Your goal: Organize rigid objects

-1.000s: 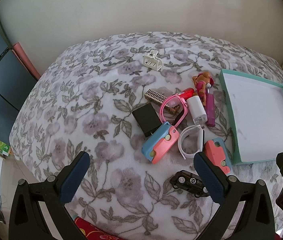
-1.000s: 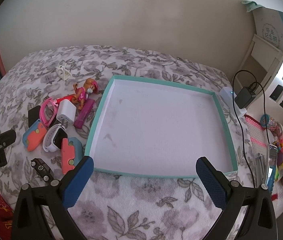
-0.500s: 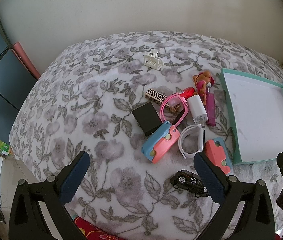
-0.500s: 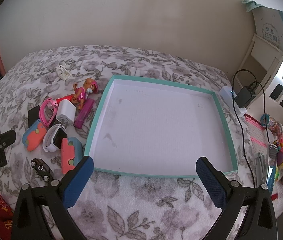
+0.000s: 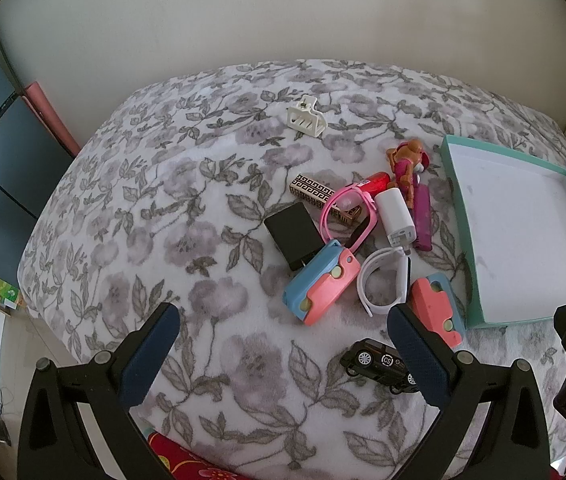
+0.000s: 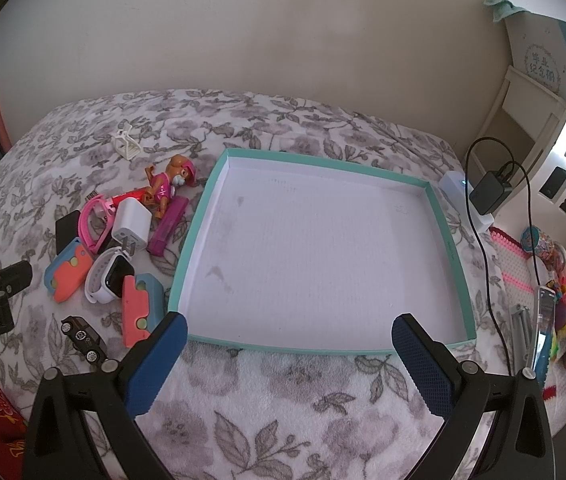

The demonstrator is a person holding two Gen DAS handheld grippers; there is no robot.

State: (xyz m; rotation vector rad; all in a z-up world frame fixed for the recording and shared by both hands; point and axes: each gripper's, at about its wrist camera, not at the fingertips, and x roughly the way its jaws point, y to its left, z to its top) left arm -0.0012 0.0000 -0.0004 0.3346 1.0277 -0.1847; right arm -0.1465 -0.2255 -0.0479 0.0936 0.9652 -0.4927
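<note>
While nothing lies in the teal tray (image 6: 449, 240) yet, the rigid objects sit heaped on the floral blanket (image 5: 155, 216), ahead of the left gripper (image 5: 283, 344) and to the far left of the right gripper (image 6: 289, 346). Nearest the left gripper's right finger are the black toy car (image 5: 379, 362) and a blue-and-coral case (image 5: 437, 312); a second such case (image 5: 319, 282), the white watch (image 5: 385, 280) and the white charger (image 5: 395, 218) lie further ahead. Both grippers hover empty, jaws spread wide. Sorting seems at its start. The next move likely calls for lowering the left gripper over the car, closing on it, then carrying it right into the tray.
</note>
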